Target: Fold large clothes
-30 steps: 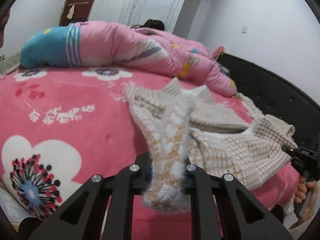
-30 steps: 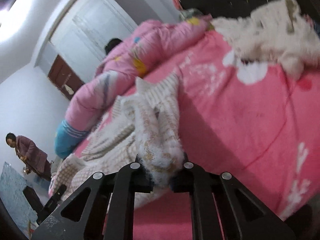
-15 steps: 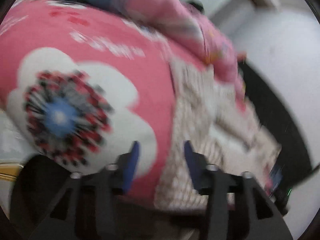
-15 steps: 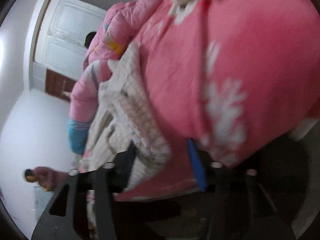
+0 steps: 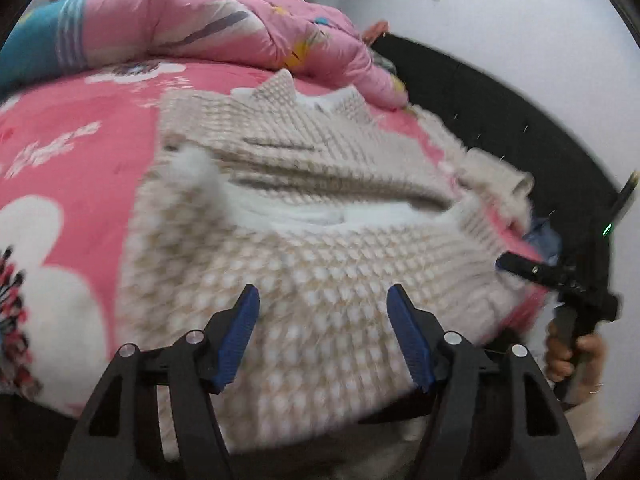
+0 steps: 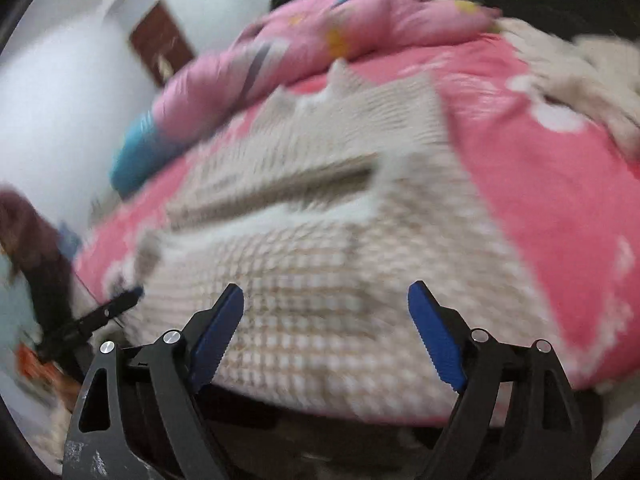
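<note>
A cream and beige knitted sweater (image 5: 320,208) lies spread on the pink flowered bed cover (image 5: 80,152), its near edge hanging over the bed's front. It also shows in the right wrist view (image 6: 320,240), blurred. My left gripper (image 5: 322,300) is open and empty, its blue pads over the sweater's near part. My right gripper (image 6: 326,300) is open and empty, also over the near part. The right gripper shows in the left wrist view (image 5: 560,280) at the sweater's right edge.
A rolled pink and blue quilt (image 5: 180,28) lies along the back of the bed. A black headboard (image 5: 520,128) stands at the right. A fluffy cream garment (image 6: 580,76) lies at the far right of the bed. A person (image 6: 24,236) stands at left.
Both grippers have let go of the sweater parts they held a second ago and opened. The sweater now lies flat and spread, and both grippers have swung back to face it.
</note>
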The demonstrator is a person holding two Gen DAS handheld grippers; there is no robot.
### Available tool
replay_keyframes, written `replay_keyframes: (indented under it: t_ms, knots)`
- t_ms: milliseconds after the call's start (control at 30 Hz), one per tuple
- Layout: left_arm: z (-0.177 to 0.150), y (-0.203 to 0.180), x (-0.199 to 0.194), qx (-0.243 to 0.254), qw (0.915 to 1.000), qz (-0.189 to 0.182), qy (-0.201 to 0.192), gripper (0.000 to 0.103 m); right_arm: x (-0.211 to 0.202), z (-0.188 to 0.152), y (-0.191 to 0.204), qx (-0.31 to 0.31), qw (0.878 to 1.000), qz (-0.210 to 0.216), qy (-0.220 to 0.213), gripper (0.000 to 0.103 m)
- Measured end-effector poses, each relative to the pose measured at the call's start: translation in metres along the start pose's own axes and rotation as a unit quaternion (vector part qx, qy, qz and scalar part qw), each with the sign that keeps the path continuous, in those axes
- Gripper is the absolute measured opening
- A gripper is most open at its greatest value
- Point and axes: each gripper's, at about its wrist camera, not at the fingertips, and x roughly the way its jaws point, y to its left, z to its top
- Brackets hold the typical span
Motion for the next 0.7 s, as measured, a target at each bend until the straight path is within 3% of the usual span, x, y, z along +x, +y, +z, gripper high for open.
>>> replay_keyframes:
  t_ms: [67, 133, 267, 367, 500, 700]
  knots:
    - [0.001, -0.007, 0.016, 0.023, 0.9993, 0.029, -0.003, 0.059, 0.014, 0.005, 0.002, -0.005, 1.0, -0.013, 0.0, 0.08]
    - [-0.002, -0.012, 0.026, 0.039, 0.9973, 0.062, 0.0, 0.051, 0.027, 0.002, -0.001, -0.003, 0.999, -0.026, 0.022, 0.059]
    - [-0.005, -0.016, 0.025, 0.064, 0.9929, 0.1, -0.006, 0.021, 0.028, 0.002, 0.0, -0.003, 1.0, -0.009, 0.021, 0.005]
    - [-0.006, -0.027, 0.02, 0.085, 0.9909, 0.104, -0.015, 0.007, 0.008, 0.001, 0.013, -0.025, 0.999, -0.028, -0.015, 0.002]
    - [-0.005, -0.047, 0.01, 0.135, 0.9817, 0.126, -0.045, 0.005, -0.014, 0.003, 0.025, -0.034, 0.997, -0.031, -0.063, 0.002]
    - [0.024, -0.048, -0.005, 0.147, 0.9729, 0.149, -0.099, 0.005, -0.018, 0.016, 0.031, -0.053, 0.992, -0.052, -0.103, 0.002]
